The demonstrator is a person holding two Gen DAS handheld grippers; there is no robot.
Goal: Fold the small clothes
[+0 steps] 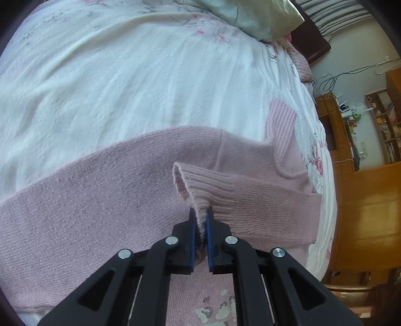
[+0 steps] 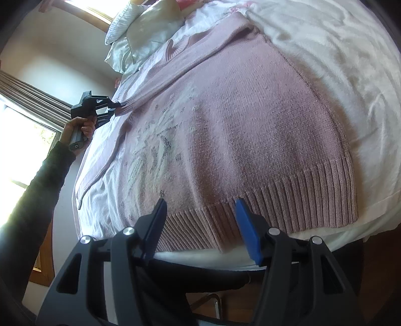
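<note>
While left hand-held gripper (image 1: 201,220) pinches sweater cuff (image 1: 198,190), hem (image 2: 275,200) beneath right hand-held gripper (image 2: 200,213).

Beyond the pink sweater (image 1: 100,200) the white bedspread (image 1: 125,82) lies bare and wide, open to a gripper as far as the pillow (image 1: 250,17) at the head of the bed. The left gripper (image 1: 201,220) is pinched on a ribbed cuff (image 1: 200,185) that stands up between its fingers, blocking the path straight ahead. The right gripper (image 2: 200,215) hangs with jaws apart over the ribbed hem (image 2: 288,198) at the bed's edge, and the sweater's body ahead of it lies flat and unobstructed.
</note>
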